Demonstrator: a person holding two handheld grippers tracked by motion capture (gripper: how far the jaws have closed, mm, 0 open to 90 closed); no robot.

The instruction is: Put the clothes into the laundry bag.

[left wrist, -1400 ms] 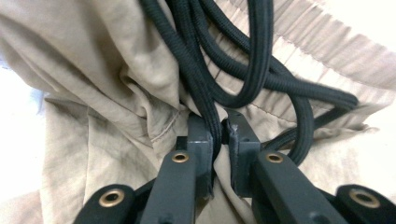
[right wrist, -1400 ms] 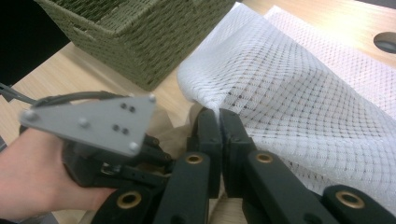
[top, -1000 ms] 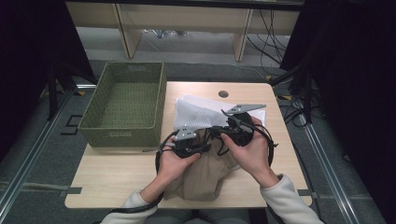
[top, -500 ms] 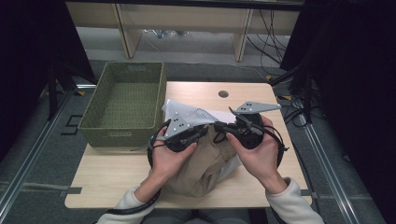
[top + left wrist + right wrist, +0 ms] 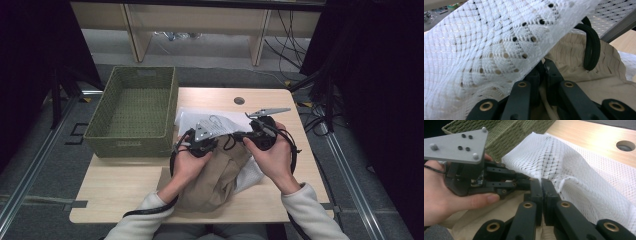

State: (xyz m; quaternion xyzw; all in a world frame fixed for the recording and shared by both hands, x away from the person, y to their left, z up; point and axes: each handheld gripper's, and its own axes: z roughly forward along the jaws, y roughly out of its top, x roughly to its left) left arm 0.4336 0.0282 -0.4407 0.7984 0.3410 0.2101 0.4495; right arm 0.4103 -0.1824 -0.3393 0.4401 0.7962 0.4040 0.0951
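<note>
From the high view, both hands work mid-desk (image 5: 125,192): the left tongs (image 5: 216,142) and right tongs (image 5: 239,135) meet over a beige garment (image 5: 215,175) lying on a white mesh bag (image 5: 200,117). The green basket (image 5: 132,112) beside them holds nothing. In the left gripper view, the tongs pinch the mesh bag's edge (image 5: 499,50) above the garment (image 5: 586,75). In the right gripper view, the tongs are pressed together on the bag's edge (image 5: 564,165). Bagging looks barely begun; the garment lies outside.

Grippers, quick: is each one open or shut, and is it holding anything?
Left gripper: shut, pinching the beige cloth under the white mesh.
Right gripper: shut at the mesh's edge; what it pinches cannot be told.
</note>
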